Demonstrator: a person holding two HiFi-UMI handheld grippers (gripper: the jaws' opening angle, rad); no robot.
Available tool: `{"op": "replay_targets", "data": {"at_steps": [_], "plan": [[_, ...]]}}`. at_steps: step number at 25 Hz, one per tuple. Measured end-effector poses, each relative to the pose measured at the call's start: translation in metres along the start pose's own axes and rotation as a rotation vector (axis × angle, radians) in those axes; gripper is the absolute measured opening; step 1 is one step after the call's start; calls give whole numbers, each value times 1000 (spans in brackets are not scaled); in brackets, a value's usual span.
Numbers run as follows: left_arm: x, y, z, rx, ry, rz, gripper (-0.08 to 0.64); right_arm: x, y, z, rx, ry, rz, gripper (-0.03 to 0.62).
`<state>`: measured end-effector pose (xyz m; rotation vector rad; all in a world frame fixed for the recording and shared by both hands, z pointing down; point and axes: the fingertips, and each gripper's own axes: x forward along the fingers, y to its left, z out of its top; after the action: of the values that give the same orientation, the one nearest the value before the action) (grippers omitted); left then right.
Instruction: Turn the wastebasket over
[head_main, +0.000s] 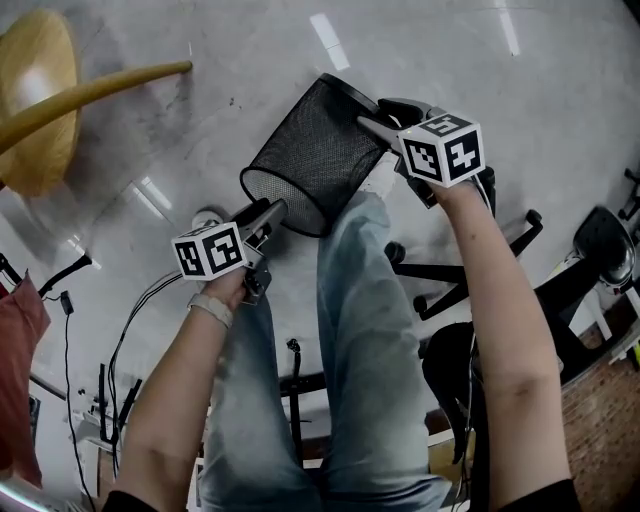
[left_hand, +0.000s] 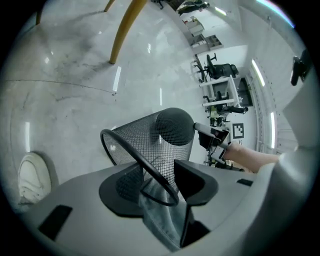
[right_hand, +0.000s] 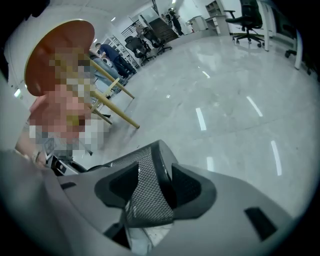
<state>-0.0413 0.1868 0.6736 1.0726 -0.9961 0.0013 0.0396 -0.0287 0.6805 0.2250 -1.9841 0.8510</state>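
Observation:
A black mesh wastebasket (head_main: 315, 150) hangs tilted above the grey floor, mouth toward the lower left and base toward the upper right, just over my knee. My left gripper (head_main: 275, 210) is at the mouth. In the left gripper view the round rim and mesh wall (left_hand: 150, 145) cross the gap of my left gripper (left_hand: 157, 185) from one jaw to the other. My right gripper (head_main: 372, 125) is at the base end. In the right gripper view the mesh wall and base edge (right_hand: 147, 195) fill the gap of my right gripper (right_hand: 150, 182).
My leg in blue jeans (head_main: 350, 330) is right under the basket, and a white shoe (head_main: 207, 217) is on the floor beside it. A yellow wooden stool (head_main: 40, 100) stands at the upper left. An office chair base (head_main: 450, 275) is at the right, and cables (head_main: 130, 320) lie at the lower left.

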Motion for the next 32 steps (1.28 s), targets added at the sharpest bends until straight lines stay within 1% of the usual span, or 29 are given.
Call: {"op": "replay_targets", "data": {"at_steps": [5, 9, 10, 11, 14, 15, 18, 20, 24, 26, 27, 32], "plan": [[-19, -23, 15, 7, -69, -33, 107, -7, -6, -9, 54, -3, -21, 212], [-38, -63, 50, 25, -173, -97, 50, -11, -10, -11, 96, -1, -62, 212], [-40, -74, 61, 53, -192, -101, 41, -13, -10, -9, 119, -14, -76, 212], [-41, -87, 71, 106, -197, -97, 35, -15, -11, -5, 152, -36, -90, 212], [-38, -119, 96, 323, -153, -44, 35, -23, -6, 9, 271, -124, -118, 212], [-36, -128, 104, 379, -138, -23, 35, -27, -3, 13, 306, -151, -123, 212], [-29, -149, 129, 505, -114, 40, 35, -41, 8, 22, 394, -223, -123, 212], [-24, -159, 144, 584, -96, 95, 37, -52, 15, 24, 440, -262, -114, 212], [-14, -170, 171, 738, -53, 203, 37, -71, 25, 18, 513, -309, -101, 212], [-7, -177, 184, 786, -37, 233, 35, -79, 23, 12, 543, -327, -104, 212], [-3, -181, 188, 797, -31, 240, 37, -83, 21, 9, 555, -332, -106, 212], [29, -205, 191, 805, -1, 214, 44, -96, -1, -10, 601, -349, -134, 212]]}}
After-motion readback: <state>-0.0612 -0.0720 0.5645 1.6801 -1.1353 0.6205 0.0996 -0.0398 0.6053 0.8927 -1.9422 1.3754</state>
